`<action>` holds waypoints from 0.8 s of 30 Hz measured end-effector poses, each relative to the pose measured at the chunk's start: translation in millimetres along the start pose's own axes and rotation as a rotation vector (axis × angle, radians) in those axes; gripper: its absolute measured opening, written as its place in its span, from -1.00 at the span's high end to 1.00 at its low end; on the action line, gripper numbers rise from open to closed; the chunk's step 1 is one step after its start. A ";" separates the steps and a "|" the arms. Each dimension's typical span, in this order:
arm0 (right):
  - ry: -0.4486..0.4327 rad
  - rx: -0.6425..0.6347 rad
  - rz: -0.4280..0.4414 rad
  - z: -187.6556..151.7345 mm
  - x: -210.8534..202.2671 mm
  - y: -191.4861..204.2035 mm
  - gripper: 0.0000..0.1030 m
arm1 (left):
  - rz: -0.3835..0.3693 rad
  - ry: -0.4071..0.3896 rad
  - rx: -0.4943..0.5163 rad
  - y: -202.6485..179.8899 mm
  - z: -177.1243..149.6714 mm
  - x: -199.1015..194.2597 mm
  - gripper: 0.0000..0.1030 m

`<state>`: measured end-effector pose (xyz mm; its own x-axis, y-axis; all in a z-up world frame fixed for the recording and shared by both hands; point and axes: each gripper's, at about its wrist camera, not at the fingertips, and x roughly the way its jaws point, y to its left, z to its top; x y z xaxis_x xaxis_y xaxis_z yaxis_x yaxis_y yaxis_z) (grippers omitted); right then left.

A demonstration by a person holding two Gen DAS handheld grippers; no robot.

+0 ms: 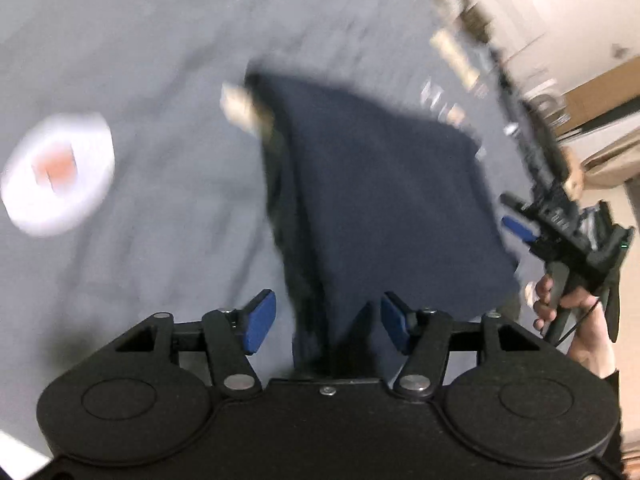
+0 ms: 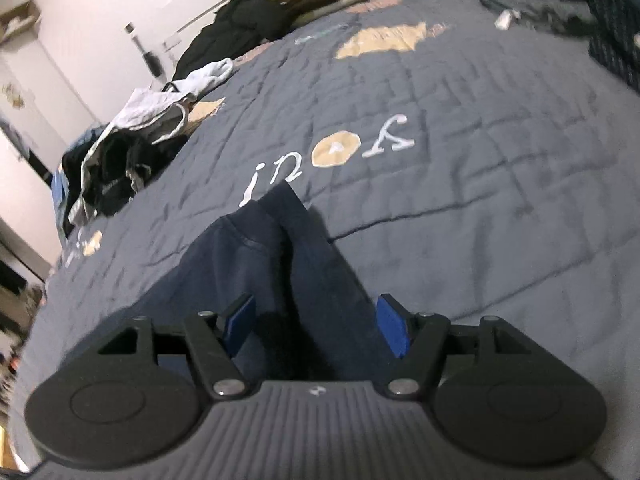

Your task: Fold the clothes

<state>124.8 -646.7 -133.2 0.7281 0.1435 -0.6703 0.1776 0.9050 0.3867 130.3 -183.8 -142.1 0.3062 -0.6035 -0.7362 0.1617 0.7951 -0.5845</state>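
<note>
A dark navy garment lies on the grey quilted bedspread, folded into a rough block; the left wrist view is motion-blurred. My left gripper is open, its blue pads standing on either side of the garment's near edge. Held by a hand, my right gripper sits at the garment's right edge. In the right wrist view the navy garment runs between the spread fingers of my right gripper, which is open. A ridge of cloth rises between the pads.
A heap of grey, white and black clothes sits at the bed's left side, with a black garment and more clothes behind. White letters are stitched on the bedspread. A white round patch lies left. A cardboard box stands beyond the bed.
</note>
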 end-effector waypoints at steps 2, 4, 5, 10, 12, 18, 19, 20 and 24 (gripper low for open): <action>-0.024 -0.069 0.005 6.3 -4.4 7.2 -0.29 | -0.009 -0.031 -0.002 5.1 11.3 -4.4 -0.27; -0.056 -0.114 0.019 16.5 -6.7 12.8 -0.35 | -0.027 -0.065 -0.007 7.8 28.8 0.3 -0.27; -0.058 -0.128 0.026 22.5 -4.1 16.6 -0.39 | -0.023 -0.080 0.002 8.4 37.5 3.6 -0.27; -0.011 -0.188 0.076 49.3 24.8 36.9 -0.41 | -0.003 -0.077 0.002 4.9 77.0 44.4 -0.27; 0.019 -0.210 0.061 55.8 42.1 42.5 -0.41 | -0.004 -0.077 -0.009 8.6 80.3 54.6 -0.27; 0.088 -0.228 0.029 63.9 87.5 50.4 -0.40 | -0.059 -0.086 -0.060 26.2 81.2 74.8 -0.27; 0.104 -0.222 0.032 63.7 92.8 51.4 -0.33 | -0.068 -0.087 -0.064 27.6 82.2 76.6 -0.27; 0.121 -0.216 0.035 63.6 98.1 52.4 -0.18 | -0.077 -0.088 -0.066 28.6 83.2 78.0 -0.27; 0.159 -0.154 0.090 62.4 106.0 52.5 0.66 | -0.097 -0.092 -0.063 28.7 85.8 78.5 -0.25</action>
<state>252.7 -609.0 -144.5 0.6207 0.2764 -0.7337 0.0048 0.9344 0.3561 239.5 -203.2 -187.5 0.3774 -0.6669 -0.6425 0.1364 0.7263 -0.6737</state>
